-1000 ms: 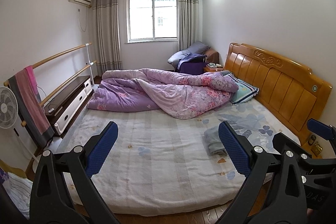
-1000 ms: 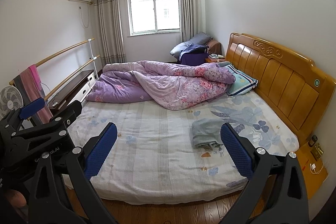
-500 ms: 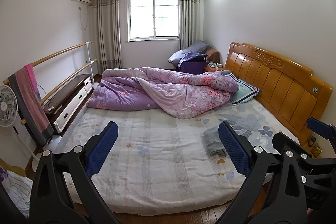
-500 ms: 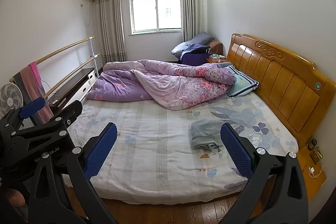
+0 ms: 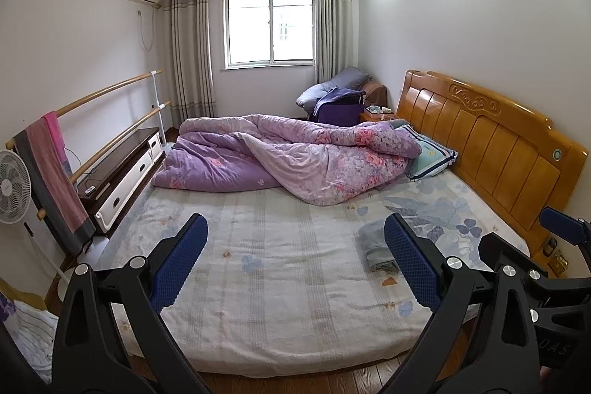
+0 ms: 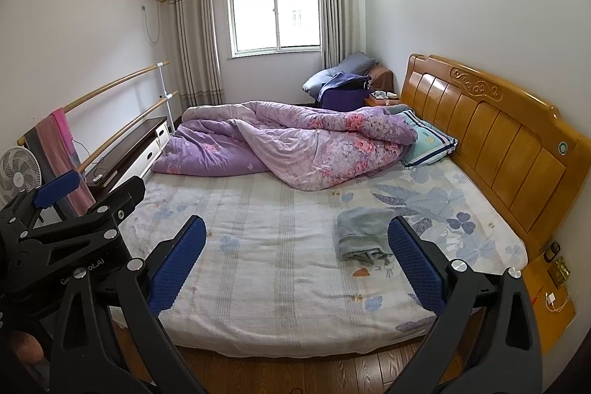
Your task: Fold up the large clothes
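A folded grey-blue garment point(image 5: 373, 242) point(image 6: 360, 233) lies on the right part of the bed point(image 5: 280, 268) point(image 6: 280, 268), near the front edge. My left gripper point(image 5: 295, 261) is open and empty, held above the floor in front of the bed. My right gripper point(image 6: 295, 263) is open and empty too, beside the left one, and part of it shows at the right of the left wrist view point(image 5: 535, 276). The right finger of each gripper partly hides the garment.
A crumpled purple floral duvet point(image 5: 288, 157) point(image 6: 288, 143) and a striped pillow point(image 5: 430, 157) lie at the far end. The wooden headboard point(image 5: 491, 154) runs along the right. A TV cabinet point(image 5: 122, 172), rails with a hanging towel point(image 5: 51, 172) and a fan point(image 5: 13, 187) stand on the left.
Both views have shifted slightly, as the grippers drifted a little back from the bed. Both grippers stay open and empty. The garment has not moved.
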Demonstrator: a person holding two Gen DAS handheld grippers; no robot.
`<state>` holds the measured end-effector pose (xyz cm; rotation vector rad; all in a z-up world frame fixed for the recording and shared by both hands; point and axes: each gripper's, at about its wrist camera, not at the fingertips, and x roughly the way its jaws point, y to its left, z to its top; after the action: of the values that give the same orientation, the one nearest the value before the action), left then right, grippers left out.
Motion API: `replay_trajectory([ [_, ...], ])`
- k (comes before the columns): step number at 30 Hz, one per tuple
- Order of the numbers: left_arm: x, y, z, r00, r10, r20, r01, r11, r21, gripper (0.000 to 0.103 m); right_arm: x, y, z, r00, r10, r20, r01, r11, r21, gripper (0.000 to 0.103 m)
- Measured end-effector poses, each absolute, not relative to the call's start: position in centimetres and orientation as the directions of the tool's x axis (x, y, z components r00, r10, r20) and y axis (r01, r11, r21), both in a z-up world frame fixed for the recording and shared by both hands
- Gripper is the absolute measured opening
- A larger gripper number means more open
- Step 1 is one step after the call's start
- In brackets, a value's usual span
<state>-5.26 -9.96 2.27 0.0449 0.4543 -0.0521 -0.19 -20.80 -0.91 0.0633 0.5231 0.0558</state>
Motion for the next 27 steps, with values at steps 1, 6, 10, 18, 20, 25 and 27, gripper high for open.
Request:
replay_trajectory([
  [1,-5.3,-10.0,2.2,0.898,-0.04,-0.439,0.06,0.998,0.031,0.097,-0.2,-20.8,-0.9,0.864,0.071,-0.498,-0.037,0.996,0.077,0.095],
  [6,-4.8,-10.0,2.1,0.898,-0.05,-0.437,0.069,0.997,0.028,0.097,0.1,-21.0,-0.8,0.864,0.072,-0.499,-0.038,0.996,0.078,0.095],
  [10,-4.5,-10.0,1.9,0.902,-0.054,-0.429,0.074,0.997,0.03,0.097,0.2,-21.0,-0.8,0.863,0.071,-0.499,-0.038,0.996,0.075,0.095],
  [18,-4.1,-9.9,1.7,0.899,-0.06,-0.434,0.08,0.996,0.026,0.097,1.2,-21.4,-0.7,0.858,0.076,-0.507,-0.043,0.996,0.077,0.095],
  [20,-4.1,-10.0,1.6,0.897,-0.062,-0.437,0.082,0.996,0.026,0.097,1.3,-21.5,-0.7,0.859,0.077,-0.507,-0.045,0.996,0.075,0.095],
  [25,-3.6,-9.8,1.3,0.899,-0.066,-0.433,0.088,0.996,0.031,0.097,2.0,-21.8,-0.8,0.853,0.079,-0.517,-0.045,0.996,0.077,0.095],
  [27,-3.4,-9.7,1.1,0.9,-0.071,-0.431,0.094,0.995,0.032,0.097,2.2,-21.8,-0.9,0.853,0.078,-0.516,-0.046,0.996,0.074,0.095],
])
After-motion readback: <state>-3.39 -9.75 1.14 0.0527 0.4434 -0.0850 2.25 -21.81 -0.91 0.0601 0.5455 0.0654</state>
